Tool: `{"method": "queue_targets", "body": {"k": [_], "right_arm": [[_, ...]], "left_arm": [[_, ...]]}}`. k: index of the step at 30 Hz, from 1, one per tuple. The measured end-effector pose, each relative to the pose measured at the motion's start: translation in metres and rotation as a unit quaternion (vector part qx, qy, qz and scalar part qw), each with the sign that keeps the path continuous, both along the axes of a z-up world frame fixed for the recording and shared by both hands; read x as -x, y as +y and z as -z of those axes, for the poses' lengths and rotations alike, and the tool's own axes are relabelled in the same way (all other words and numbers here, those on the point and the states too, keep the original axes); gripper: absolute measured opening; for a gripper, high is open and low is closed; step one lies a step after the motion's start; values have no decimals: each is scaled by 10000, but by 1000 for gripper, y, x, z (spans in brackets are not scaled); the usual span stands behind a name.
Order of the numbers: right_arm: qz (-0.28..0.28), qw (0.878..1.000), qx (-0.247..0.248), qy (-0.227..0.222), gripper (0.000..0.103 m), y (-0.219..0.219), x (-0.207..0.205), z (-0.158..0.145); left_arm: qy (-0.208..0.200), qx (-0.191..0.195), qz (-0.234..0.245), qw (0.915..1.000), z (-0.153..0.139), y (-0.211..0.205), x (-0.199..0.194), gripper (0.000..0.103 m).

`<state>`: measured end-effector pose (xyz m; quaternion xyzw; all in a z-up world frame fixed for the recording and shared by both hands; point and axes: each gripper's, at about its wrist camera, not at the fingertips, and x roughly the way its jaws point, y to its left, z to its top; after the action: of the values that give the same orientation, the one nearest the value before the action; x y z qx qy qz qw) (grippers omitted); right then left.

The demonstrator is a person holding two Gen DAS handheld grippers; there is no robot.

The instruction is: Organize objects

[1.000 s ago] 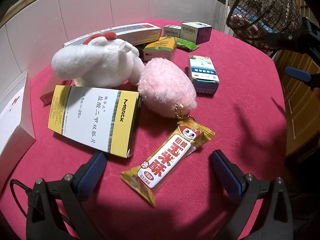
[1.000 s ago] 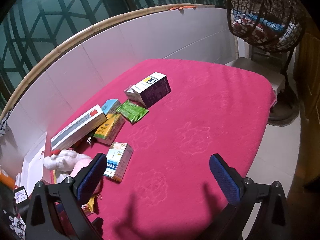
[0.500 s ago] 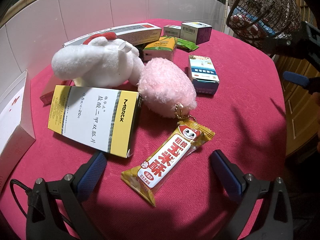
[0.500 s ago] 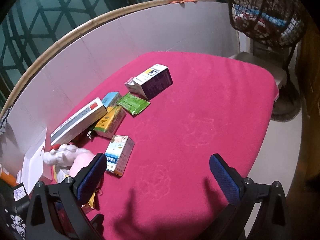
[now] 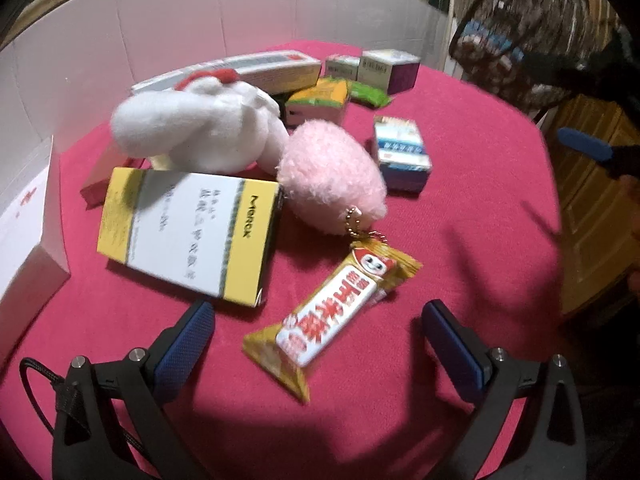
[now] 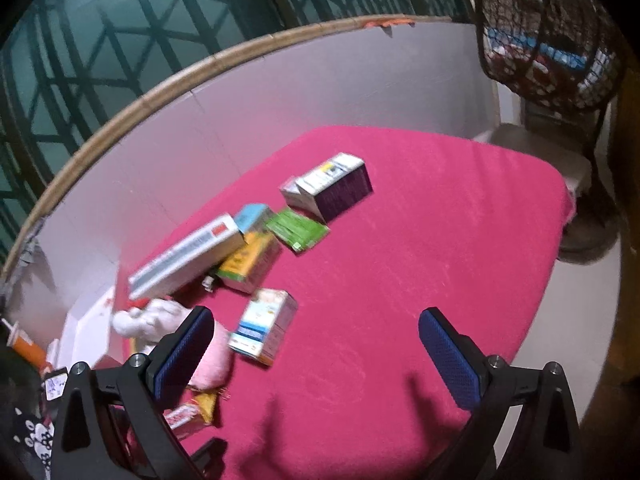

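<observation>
Left gripper (image 5: 318, 322): jaws wide apart, empty, low over the desk (image 5: 472, 208). A yellow snack bar (image 5: 334, 310) lies between them, just ahead. Beyond it a yellow-and-white Merck box (image 5: 188, 230) touches a pink plush (image 5: 332, 176) and a white plush (image 5: 192, 130). Right gripper (image 6: 312, 330): jaws wide apart, empty, above bare red cloth. A blue-and-white carton (image 6: 264, 326) lies near its left finger; further boxes sit along the back wall.

Each black plastic two-finger gripper (image 5: 318, 328) (image 6: 314, 338) carries blue textured rubber pads (image 5: 184, 344) and silver screws (image 5: 136, 354). A black braided cable (image 5: 38, 372) loops beside the left one.
</observation>
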<state>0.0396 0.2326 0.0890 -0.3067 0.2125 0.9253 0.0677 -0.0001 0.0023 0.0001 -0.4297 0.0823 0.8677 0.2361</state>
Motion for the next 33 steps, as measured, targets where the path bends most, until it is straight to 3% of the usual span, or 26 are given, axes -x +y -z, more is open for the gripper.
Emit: {"method": "queue_targets", "body": {"k": [3, 6, 10, 13, 16, 19, 22, 27, 33], "right_arm": [[-218, 9997, -10, 136, 103, -2, 0, -5], [-325, 9994, -30, 148, 103, -2, 4, -3], [-512, 9987, 45, 38, 103, -4, 9, 2], [-571, 9983, 24, 56, 103, -7, 8, 2], [-774, 9969, -68, 144, 103, -10, 8, 0], [-1314, 9911, -187, 76, 103, -17, 17, 6], [-1577, 9861, -454, -272, 103, -22, 26, 19], [-1230, 9889, -503, -669, 103, -12, 41, 34], [-960, 9912, -382, -823, 103, -17, 69, 39]], "left_arm": [[282, -505, -291, 9979, -23, -26, -8, 103], [724, -488, -927, 9919, -41, -58, -13, 103], [680, -1011, -1569, 9801, -50, -103, -4, 103], [275, -925, -1226, 9877, -42, -95, 5, 103], [162, -664, -365, 9970, -35, -74, -3, 103], [-21, -570, 396, 9976, -29, -46, 1, 103], [-200, -463, 818, 9954, -24, -22, 4, 103], [-643, -252, 963, 9929, -4, 0, 13, 103], [-556, -231, 1072, 9924, -4, 4, 13, 101]]}}
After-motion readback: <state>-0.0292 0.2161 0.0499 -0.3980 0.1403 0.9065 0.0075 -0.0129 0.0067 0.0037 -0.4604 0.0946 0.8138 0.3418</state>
